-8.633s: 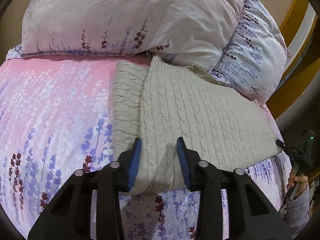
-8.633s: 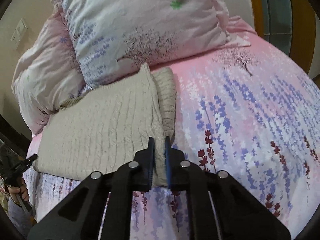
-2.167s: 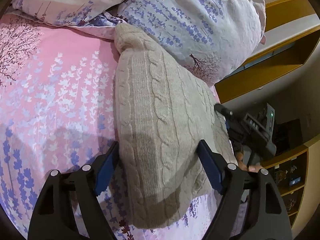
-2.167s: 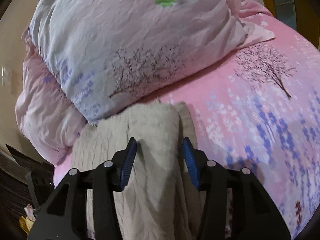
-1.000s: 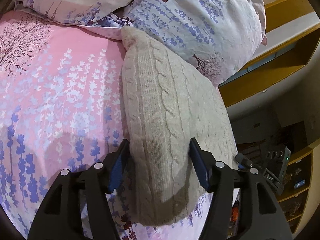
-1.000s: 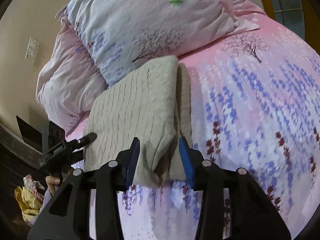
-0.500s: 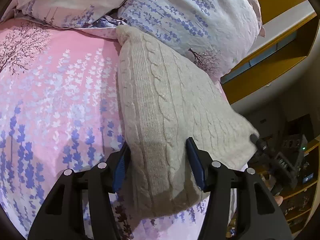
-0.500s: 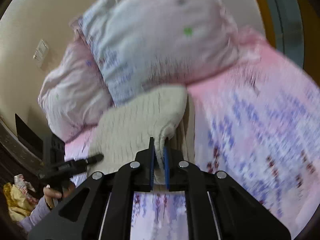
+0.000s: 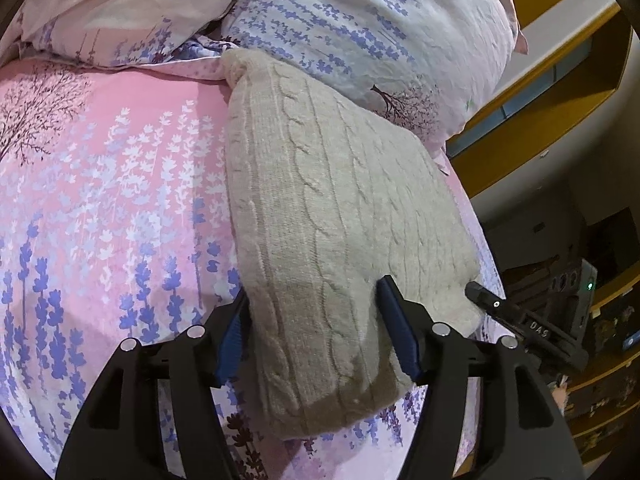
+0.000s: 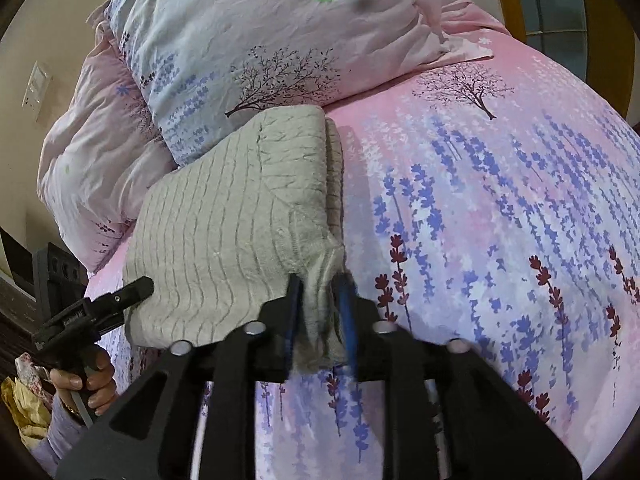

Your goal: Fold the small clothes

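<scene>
While the sweater point(image 9: 340, 220) lay folded on the bed point(image 9: 100, 200), its near end sat between the left tongs point(image 9: 314, 316), whose jaws were opening, spread at either side of the knit. The right tongs point(image 10: 320, 304) had a corner of the sweater between jaws that were opening too. That corner could spring back and undo the fold. Pillows point(image 9: 380, 28) crowded beyond the tongs; the bed edge ran close outside the left tongs, with open sheet right of the right tongs.
</scene>
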A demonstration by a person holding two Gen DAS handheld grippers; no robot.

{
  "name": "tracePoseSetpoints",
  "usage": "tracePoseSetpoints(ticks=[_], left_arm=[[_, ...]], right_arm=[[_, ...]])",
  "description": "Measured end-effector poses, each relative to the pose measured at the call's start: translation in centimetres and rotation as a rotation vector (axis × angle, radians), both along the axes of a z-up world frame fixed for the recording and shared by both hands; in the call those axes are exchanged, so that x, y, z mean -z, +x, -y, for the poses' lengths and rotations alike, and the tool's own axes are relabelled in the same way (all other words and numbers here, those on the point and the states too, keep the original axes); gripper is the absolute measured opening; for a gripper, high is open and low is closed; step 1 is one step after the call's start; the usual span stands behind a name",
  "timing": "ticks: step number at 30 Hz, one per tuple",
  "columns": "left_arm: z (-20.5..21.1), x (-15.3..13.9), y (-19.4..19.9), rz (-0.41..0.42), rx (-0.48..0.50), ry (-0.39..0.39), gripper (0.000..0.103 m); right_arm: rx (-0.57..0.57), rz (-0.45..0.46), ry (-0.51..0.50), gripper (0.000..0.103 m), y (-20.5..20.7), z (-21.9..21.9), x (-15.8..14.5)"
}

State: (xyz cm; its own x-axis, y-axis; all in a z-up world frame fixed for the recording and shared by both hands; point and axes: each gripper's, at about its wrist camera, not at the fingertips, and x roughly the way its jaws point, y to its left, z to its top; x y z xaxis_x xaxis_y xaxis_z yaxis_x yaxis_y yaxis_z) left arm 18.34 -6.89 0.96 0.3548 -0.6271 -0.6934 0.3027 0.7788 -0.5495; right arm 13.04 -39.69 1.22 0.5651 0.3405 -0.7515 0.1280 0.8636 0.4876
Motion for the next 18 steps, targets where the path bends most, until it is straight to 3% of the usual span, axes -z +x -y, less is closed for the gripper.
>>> tracePoseSetpoints(ticks=[4, 8, 12, 18], left_arm=[[1.6, -0.4, -0.1, 0.034, 0.006, 0.061, 0.070], [2.7, -0.7, -0.2, 0.082, -0.003, 0.152, 0.080], [3.1, -0.7, 0.3, 0.083, -0.005, 0.165, 0.083], [4.3, -1.2, 1.1, 0.113, -0.006, 0.208, 0.084]], right_arm=[[0.015, 0.003, 0.036, 0.036, -0.3, 0.4, 0.0], [0.036, 0.003, 0.093, 0.052, -0.1, 1.2, -0.1], [0.042, 0.005, 0.140, 0.063, 1.0, 1.9, -0.4], [0.055, -0.042, 0.217, 0.066, 4.3, 3.0, 0.5]])
